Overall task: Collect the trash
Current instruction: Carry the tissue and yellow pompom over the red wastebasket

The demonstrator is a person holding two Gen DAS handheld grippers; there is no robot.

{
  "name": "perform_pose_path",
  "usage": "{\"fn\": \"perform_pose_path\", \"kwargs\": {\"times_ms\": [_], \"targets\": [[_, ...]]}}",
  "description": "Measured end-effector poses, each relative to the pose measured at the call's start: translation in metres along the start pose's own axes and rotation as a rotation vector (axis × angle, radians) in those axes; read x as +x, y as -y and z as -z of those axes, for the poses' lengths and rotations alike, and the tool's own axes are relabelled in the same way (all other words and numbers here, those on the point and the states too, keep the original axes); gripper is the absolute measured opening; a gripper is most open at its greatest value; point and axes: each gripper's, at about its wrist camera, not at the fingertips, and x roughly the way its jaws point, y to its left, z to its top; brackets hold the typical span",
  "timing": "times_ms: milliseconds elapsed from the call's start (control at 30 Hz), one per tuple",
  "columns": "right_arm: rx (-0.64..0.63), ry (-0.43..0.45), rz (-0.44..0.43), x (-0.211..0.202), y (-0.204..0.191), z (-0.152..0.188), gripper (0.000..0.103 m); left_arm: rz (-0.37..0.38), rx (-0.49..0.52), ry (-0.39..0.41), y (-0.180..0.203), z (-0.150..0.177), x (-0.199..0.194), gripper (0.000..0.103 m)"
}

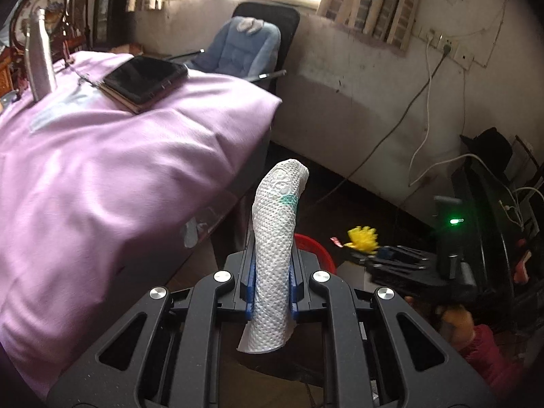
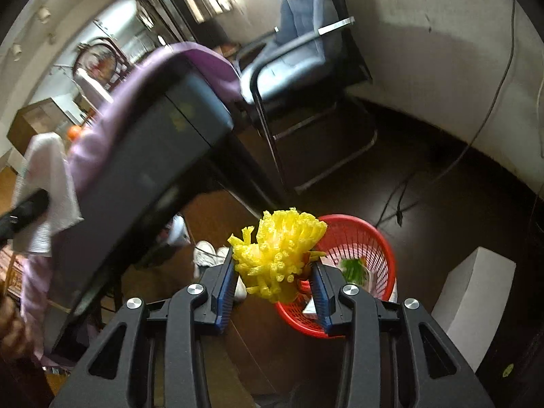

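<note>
The left gripper (image 1: 272, 272) is clamped tight on a rolled white paper towel (image 1: 277, 248), its blue pads pressing both sides of the roll. The towel's long axis runs along the fingers, straight away from the camera: one end sticks out well past the fingertips and bends slightly to the right at the tip, where a small green print shows, and the other end pokes back behind the pads. Just beyond and below it a red basket (image 1: 314, 250) shows its rim, partly hidden by the towel.

The right gripper (image 2: 273, 275) has its jaws partly apart with a bunched yellow foam net (image 2: 278, 255) between them. The bundle fans outward from the fingers, its cut strands pointing up and away. The left pad touches it; on the right side I cannot tell whether the pad still presses on it. The red basket (image 2: 360, 238) stands on the dark floor directly below and beyond this gripper, with some green and white scraps inside.

Further out, a table under a purple cloth (image 1: 102, 170) carries a steel bottle (image 1: 39, 54) and a dark tablet (image 1: 146, 76), and a blue-cushioned chair (image 1: 244, 47) stands by the wall.
</note>
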Motion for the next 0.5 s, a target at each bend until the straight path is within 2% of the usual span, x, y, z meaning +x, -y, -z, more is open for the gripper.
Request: {"fn": "perform_pose_path", "kwargs": {"times_ms": [67, 233, 500], "targets": [[0.009, -0.01, 0.031, 0.016, 0.002, 0.0, 0.054, 0.003, 0.002, -0.021, 0.002, 0.001, 0.01, 0.016], [0.026, -0.011, 0.031, 0.026, 0.008, 0.0, 0.059, 0.017, 0.017, -0.065, 0.007, 0.003, 0.031, 0.016], [0.08, 0.052, 0.071, 0.001, 0.039, -0.002, 0.066, 0.049, 0.069, -0.12, 0.026, 0.003, 0.061, 0.016]]}}
